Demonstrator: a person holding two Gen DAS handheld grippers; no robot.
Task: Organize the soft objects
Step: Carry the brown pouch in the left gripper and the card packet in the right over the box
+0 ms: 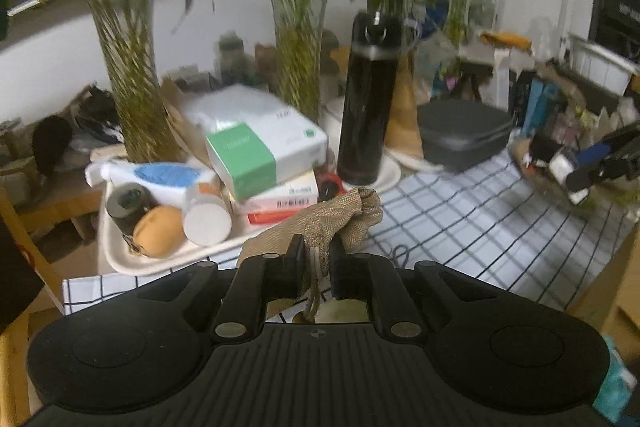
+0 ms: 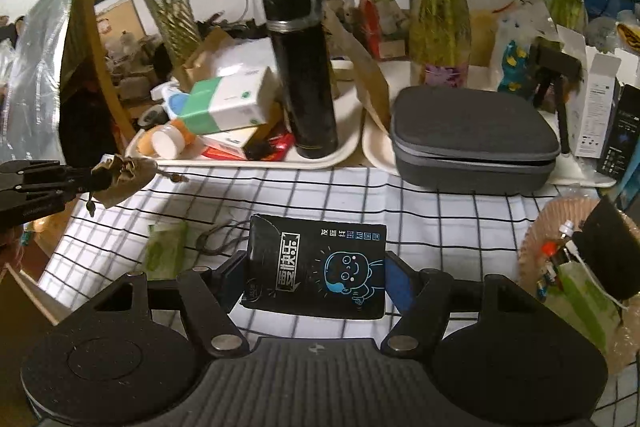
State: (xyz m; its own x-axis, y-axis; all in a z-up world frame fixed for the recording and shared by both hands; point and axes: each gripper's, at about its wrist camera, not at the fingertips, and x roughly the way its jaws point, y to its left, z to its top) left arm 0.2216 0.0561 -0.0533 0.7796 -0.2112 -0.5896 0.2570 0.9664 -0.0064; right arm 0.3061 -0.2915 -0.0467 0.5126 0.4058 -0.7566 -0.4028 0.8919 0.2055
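Observation:
In the left wrist view my left gripper (image 1: 317, 247) is shut on a tan burlap drawstring pouch (image 1: 340, 217), which is bunched up and hangs above the checked tablecloth (image 1: 460, 227). Its cord dangles between the fingers. The right wrist view shows the same pouch (image 2: 124, 175) at the far left, in the left gripper (image 2: 86, 181). My right gripper (image 2: 316, 259) is shut on a flat black packet (image 2: 320, 279) with a blue cartoon figure. The packet spans the wide gap between both fingers and is held a little above the cloth.
A green tissue pack (image 2: 164, 247) and a black cord (image 2: 218, 239) lie on the cloth. A woven basket (image 2: 536, 247) with small items stands at the right. Behind are a white tray (image 2: 248, 163) of boxes, a black flask (image 2: 304, 75), a grey zip case (image 2: 472, 147) and vases of plants.

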